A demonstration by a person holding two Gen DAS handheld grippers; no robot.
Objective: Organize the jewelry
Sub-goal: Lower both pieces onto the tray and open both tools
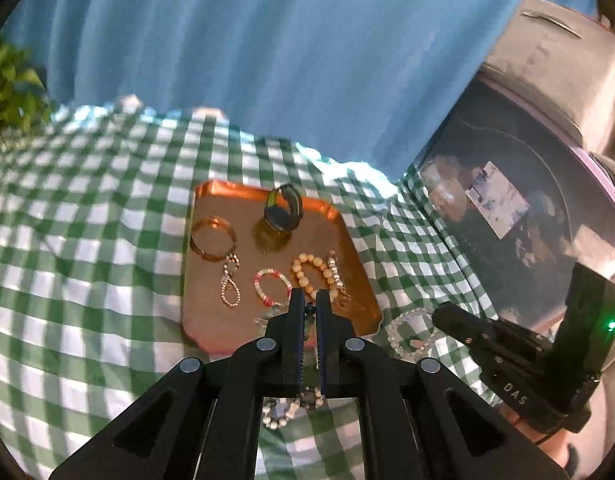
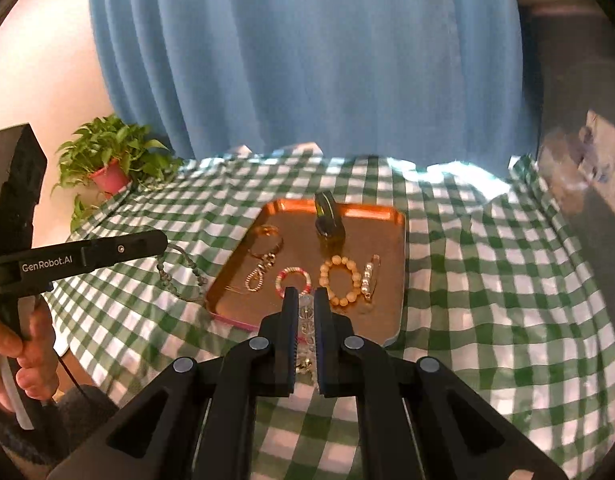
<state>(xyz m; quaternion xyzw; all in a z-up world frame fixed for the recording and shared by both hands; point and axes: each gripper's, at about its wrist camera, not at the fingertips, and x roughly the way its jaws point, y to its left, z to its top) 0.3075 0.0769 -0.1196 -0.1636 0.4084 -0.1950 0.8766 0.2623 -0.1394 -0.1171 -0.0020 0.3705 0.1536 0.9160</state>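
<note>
On the copper tray (image 2: 391, 280): six pieces laid out | left claw (image 1: 311, 300) clamped on dark beaded strand (image 1: 291, 404) | right claw (image 2: 306, 300) clamped on clear bead bracelet (image 2: 305, 320) | both unplaced, near tray's near edge

copper tray (image 2: 399, 240): flat on checked cloth | beaded bracelets (image 2: 341, 280), rings, watch (image 2: 327, 218): lying inside

Home setting, green gingham tablecloth (image 2: 487, 280), blue curtain (image 2: 307, 72) behind, potted plant (image 2: 111, 160) at the table's edge
</note>
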